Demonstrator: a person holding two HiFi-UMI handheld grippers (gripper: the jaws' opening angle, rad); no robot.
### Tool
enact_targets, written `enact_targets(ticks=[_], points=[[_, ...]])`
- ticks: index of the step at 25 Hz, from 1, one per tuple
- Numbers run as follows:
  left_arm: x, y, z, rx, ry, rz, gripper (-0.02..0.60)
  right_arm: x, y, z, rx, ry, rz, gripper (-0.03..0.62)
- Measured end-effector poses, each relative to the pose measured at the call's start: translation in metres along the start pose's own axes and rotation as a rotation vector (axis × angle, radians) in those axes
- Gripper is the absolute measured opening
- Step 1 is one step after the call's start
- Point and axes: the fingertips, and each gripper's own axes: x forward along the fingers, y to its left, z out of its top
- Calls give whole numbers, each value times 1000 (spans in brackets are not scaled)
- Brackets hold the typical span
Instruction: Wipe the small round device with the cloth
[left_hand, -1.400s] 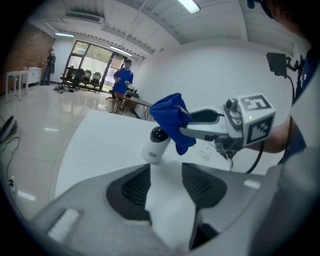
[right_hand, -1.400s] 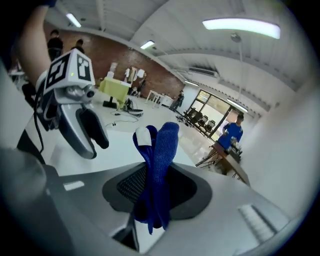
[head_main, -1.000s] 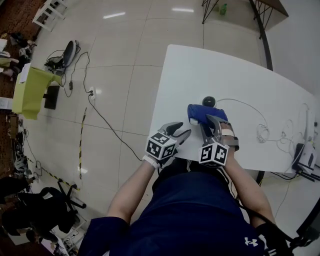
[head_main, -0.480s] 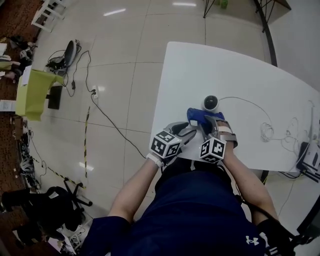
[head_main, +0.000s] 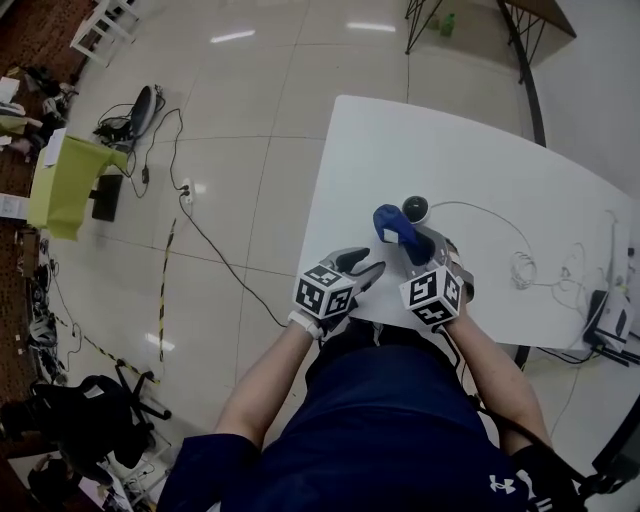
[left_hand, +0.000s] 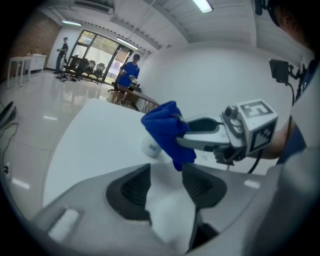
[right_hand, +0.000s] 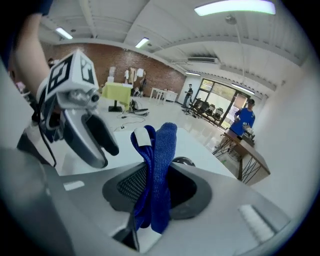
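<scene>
The small round device (head_main: 415, 209), dark on top with a white base, sits on the white table (head_main: 450, 140). My right gripper (head_main: 412, 243) is shut on a bunched blue cloth (head_main: 391, 226), which stands up just left of and nearer than the device. In the right gripper view the cloth (right_hand: 156, 165) fills the gap between the jaws and hides most of the device (right_hand: 184, 161). My left gripper (head_main: 368, 268) rests open at the table's near edge, nothing between its fingers. In the left gripper view the cloth (left_hand: 167, 132) covers part of the device (left_hand: 150, 146).
A thin white cable (head_main: 520, 265) loops from the device toward the table's right side, where more cords and gear (head_main: 610, 310) lie. The table's left edge (head_main: 318, 215) drops to tiled floor with cables (head_main: 200, 235).
My right gripper has rolled and shifted a little; the cloth, spread low in front of the device a second ago, now stands bunched upright beside it. The left gripper has kept still.
</scene>
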Motion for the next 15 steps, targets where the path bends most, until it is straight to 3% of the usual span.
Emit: enact_targets(ticks=[6, 10, 13, 15], points=[[4, -9, 8, 57, -13, 12, 196, -29, -51, 13, 270, -118, -6, 123], [3, -13, 42, 138, -81, 60, 196, -40, -96, 6, 435, -182, 28, 123], [9, -8, 67, 212, -134, 131, 198, -33, -108, -10, 470, -169, 126, 123], [23, -7, 71, 247, -117, 133, 196, -24, -110, -18, 435, -134, 176, 123]])
